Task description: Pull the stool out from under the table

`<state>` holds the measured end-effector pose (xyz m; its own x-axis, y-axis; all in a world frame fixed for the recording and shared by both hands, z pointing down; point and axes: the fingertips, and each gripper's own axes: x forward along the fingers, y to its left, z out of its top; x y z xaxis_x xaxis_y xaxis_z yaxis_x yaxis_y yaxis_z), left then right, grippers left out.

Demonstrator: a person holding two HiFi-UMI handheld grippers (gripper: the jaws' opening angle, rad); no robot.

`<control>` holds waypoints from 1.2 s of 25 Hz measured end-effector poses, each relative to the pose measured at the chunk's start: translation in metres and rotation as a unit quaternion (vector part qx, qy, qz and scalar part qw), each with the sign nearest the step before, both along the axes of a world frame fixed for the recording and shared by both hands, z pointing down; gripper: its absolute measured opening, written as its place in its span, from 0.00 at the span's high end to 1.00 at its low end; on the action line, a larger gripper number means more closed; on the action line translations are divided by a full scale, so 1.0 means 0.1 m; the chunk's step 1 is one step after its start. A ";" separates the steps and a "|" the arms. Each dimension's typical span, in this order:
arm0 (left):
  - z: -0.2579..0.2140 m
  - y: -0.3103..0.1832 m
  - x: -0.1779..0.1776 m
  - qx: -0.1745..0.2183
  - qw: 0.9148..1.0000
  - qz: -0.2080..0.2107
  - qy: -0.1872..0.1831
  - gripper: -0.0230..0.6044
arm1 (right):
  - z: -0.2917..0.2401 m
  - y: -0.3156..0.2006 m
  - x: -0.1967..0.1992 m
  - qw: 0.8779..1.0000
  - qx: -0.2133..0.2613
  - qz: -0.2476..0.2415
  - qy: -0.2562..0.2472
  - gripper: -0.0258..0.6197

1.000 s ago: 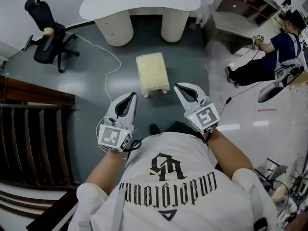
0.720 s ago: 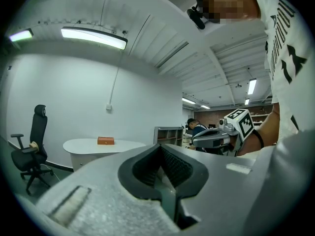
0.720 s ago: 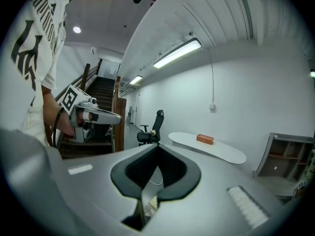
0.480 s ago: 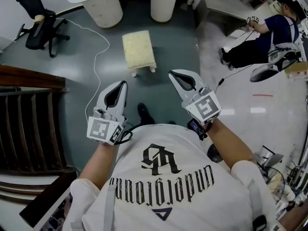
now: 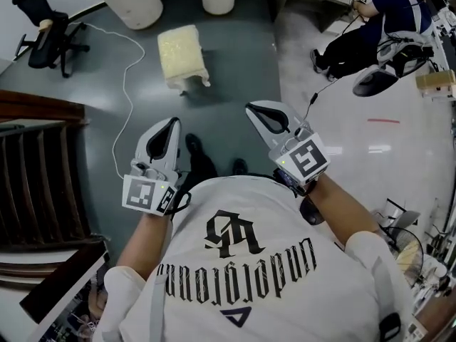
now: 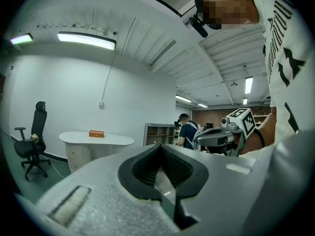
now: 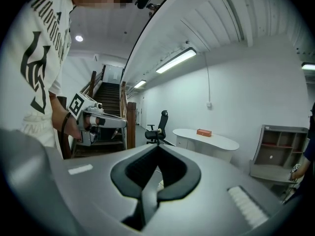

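The cream cushioned stool [image 5: 183, 54] stands free on the grey-green floor, clear of the white table [image 5: 135, 2] at the top edge of the head view. My left gripper [image 5: 173, 122] and right gripper [image 5: 251, 108] hang side by side in front of the person's chest, well short of the stool. Both are shut with nothing between their jaws. In the left gripper view the left gripper [image 6: 160, 147] points toward the table [image 6: 96, 139]. Past the right gripper [image 7: 157, 149] the table [image 7: 206, 139] shows again. The gripper bodies hide the stool in both gripper views.
A black office chair [image 5: 44, 21] stands at the far left, and a white cable [image 5: 125, 98] trails across the floor. A dark wooden staircase [image 5: 35, 169] runs along the left. A person in blue [image 5: 374, 23] sits at the top right beside a grey shelf unit [image 7: 278, 151]. An orange box [image 6: 96, 133] lies on the table.
The stool and table have slid toward the top of the head view, farther from me. Both grippers have drawn back with the person, still shut and empty.
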<state>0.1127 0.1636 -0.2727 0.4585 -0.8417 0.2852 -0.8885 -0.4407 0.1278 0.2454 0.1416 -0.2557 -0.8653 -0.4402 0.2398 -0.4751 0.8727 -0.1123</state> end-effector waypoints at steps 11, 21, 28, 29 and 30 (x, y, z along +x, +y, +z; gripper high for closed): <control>-0.02 0.49 0.63 -0.006 0.999 -0.033 -0.011 0.95 | -0.03 0.57 0.68 0.999 0.010 -0.034 -0.014 0.96; -0.14 0.71 0.69 0.002 0.999 -0.049 -0.016 0.95 | -0.11 0.79 0.64 0.998 0.013 -0.045 -0.029 0.96; -0.18 0.94 0.56 0.005 0.997 -0.075 -0.019 0.95 | -0.09 0.99 0.45 0.997 -0.006 -0.064 -0.042 0.96; -0.18 0.98 0.53 0.006 0.997 -0.081 -0.019 0.95 | -0.07 1.03 0.41 0.997 -0.008 -0.068 -0.043 0.96; -0.17 1.03 0.49 0.006 0.996 -0.087 -0.018 0.95 | -0.06 1.08 0.36 0.996 -0.010 -0.072 -0.044 0.96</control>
<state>0.1619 0.2667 -0.2901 0.2959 -0.9107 0.2881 -0.9552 -0.2818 0.0902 0.2814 0.2493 -0.2614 -0.9373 -0.3052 0.1683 -0.3322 0.9284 -0.1664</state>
